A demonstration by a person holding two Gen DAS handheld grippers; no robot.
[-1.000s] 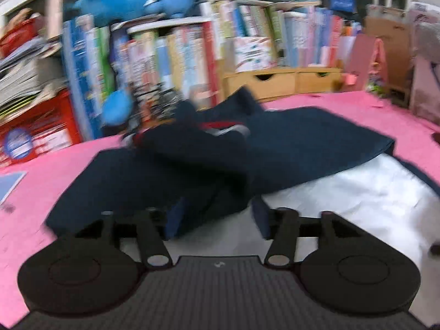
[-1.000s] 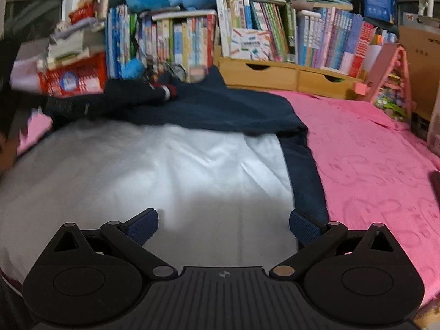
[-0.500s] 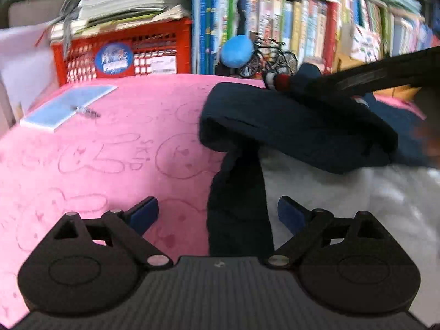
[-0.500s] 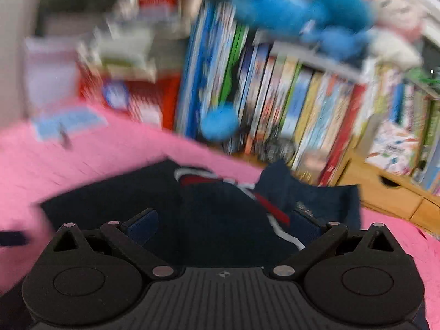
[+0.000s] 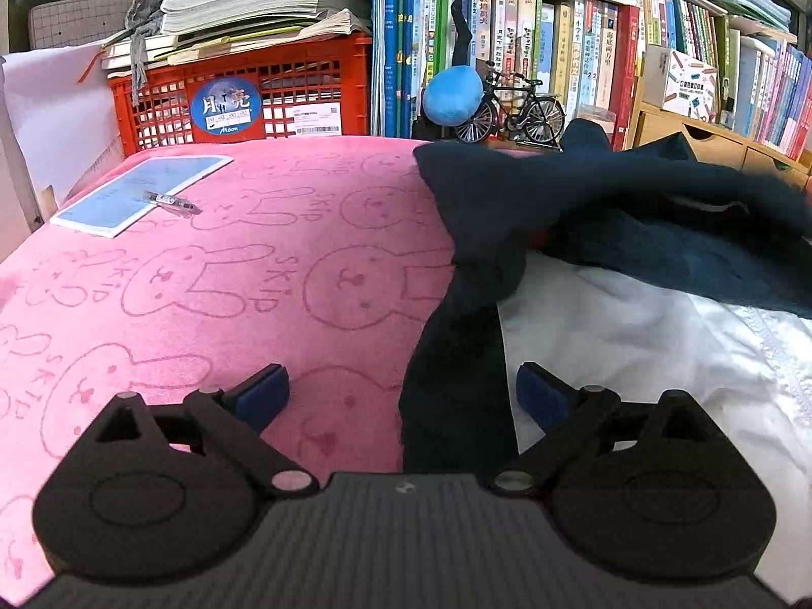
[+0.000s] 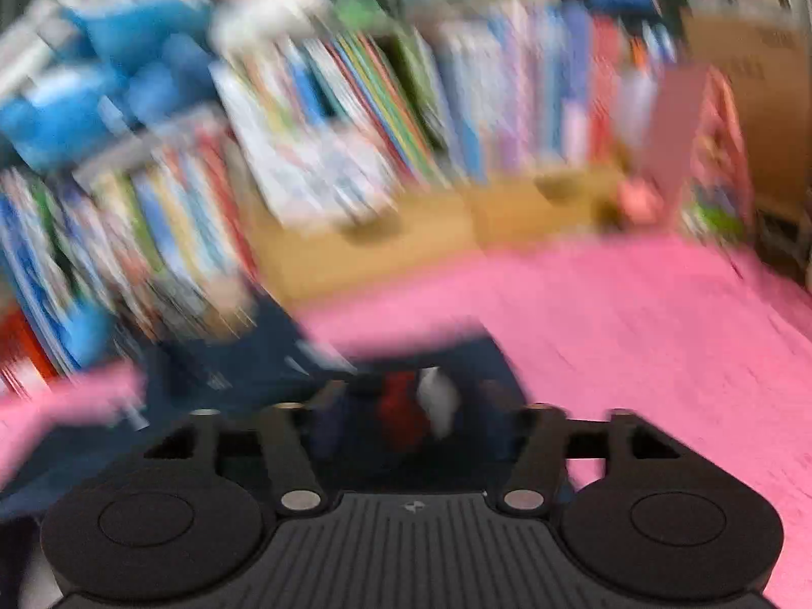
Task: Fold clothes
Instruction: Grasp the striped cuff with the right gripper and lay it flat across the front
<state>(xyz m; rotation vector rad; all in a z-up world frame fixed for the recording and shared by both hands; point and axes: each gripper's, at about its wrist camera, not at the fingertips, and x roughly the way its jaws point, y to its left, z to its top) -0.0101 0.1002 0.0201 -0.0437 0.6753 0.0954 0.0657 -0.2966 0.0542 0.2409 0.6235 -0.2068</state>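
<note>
In the left wrist view, the navy garment [image 5: 634, 213] is lying on the pink tabletop [image 5: 228, 279] with its upper part doubled back over a white panel [image 5: 634, 345], so folding is judged only partly done; the left tongs [image 5: 401, 396] are standing wide and opening further, straddling a dark strip of the cloth without the pads pressing it. In the blurred right wrist view, the right tongs [image 6: 411, 421] are closing around the garment's red-and-white collar area [image 6: 416, 406], though whether they are already gripping cannot be told.
</note>
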